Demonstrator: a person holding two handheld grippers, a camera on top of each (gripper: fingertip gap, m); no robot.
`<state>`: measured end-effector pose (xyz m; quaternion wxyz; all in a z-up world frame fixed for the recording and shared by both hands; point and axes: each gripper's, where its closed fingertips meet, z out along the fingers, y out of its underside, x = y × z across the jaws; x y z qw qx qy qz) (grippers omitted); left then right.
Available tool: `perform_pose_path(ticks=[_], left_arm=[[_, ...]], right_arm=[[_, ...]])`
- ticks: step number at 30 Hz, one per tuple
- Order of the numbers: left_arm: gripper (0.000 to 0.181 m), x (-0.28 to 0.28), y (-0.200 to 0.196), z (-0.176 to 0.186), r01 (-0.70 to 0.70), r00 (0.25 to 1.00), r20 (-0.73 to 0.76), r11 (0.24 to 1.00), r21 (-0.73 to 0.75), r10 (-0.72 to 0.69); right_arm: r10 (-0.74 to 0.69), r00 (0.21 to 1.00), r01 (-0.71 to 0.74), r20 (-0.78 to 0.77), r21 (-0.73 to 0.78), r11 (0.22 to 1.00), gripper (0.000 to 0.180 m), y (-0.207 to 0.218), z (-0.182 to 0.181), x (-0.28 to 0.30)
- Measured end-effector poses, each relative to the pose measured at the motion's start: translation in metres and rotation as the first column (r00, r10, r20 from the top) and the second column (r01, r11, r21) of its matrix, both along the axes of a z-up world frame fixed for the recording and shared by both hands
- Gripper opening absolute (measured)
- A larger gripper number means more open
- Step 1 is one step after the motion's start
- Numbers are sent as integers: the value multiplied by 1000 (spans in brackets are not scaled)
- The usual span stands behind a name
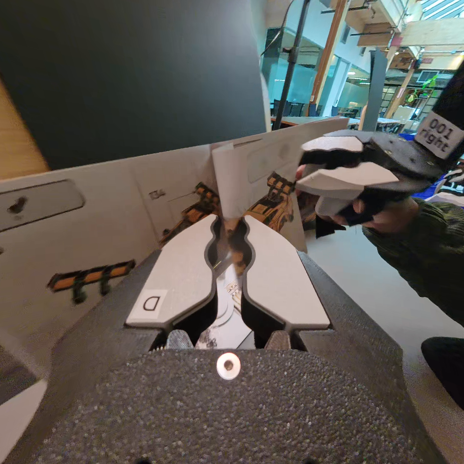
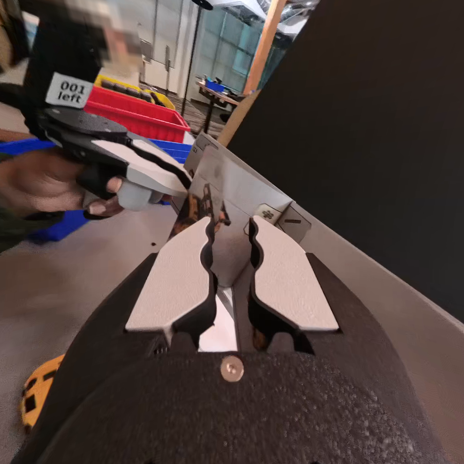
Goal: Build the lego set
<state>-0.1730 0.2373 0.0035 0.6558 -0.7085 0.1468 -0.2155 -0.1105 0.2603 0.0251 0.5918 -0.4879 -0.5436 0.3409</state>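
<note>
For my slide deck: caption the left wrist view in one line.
Left gripper pinches a booklet page; right gripper hovers open beside it.

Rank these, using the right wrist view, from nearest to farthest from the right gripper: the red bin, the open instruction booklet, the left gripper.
1. Instruction booklet: right between the right gripper's open fingers, standing ahead.
2. Left gripper: up and to the left, pinching the booklet's far edge.
3. Red bin: upper left, in the background beyond the left gripper.

Table: you are working over a pale grey top (image 2: 82, 271).
On it: blue bin (image 2: 60, 226) is sitting at your left.
</note>
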Motion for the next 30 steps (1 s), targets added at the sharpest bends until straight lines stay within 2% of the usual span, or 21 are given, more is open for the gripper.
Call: perform_pose_path(ticks=[4, 6, 8, 10, 12, 15, 17, 20, 26, 30], left_arm=[[16, -23, 0, -13, -3, 999, 50, 998, -69, 7], [17, -26, -3, -20, 14, 999, 47, 996, -91, -10], [19, -30, -2, -32, -2, 1000, -22, 993, -117, 0], [24, -26, -1, -46, 2, 987, -157, 992, -123, -21], [23, -15, 3, -59, 4, 946, -322, 993, -115, -41], [25, 3, 17, -77, -16, 843, -537, 994, -108, -44], [26, 10, 28, -85, -40, 768, -640, 993, -109, -40], [14, 13, 39, -89, -69, 685, -727, 991, -111, -33], [4, 17, 36, -93, -5, 708, -681, 964, -268, -186], [3, 12, 36, -78, 68, 849, -494, 966, -250, -188]], right_arm=[[204, 974, -221, -104, -204, 954, 23, -2, 13, -11], [276, 954, -299, -121, -254, 920, 23, -5, 12, -11], [329, 934, -356, -140, -290, 888, 22, -8, 8, -8], [344, 923, -382, -170, -334, 862, 23, -9, 6, -6], [317, 933, -357, -170, -319, 878, 22, -6, 4, -5], [330, 926, -373, -184, -299, 879, 21, -12, 7, -3], [345, 917, -394, -202, -308, 866, 21, -15, 11, 0], [332, 925, -375, -185, -295, 879, 21, -12, 11, 5], [297, 945, -324, -137, -264, 909, 21, -4, 6, 7], [236, 969, -246, -67, -223, 943, 21, 4, -2, 3]])
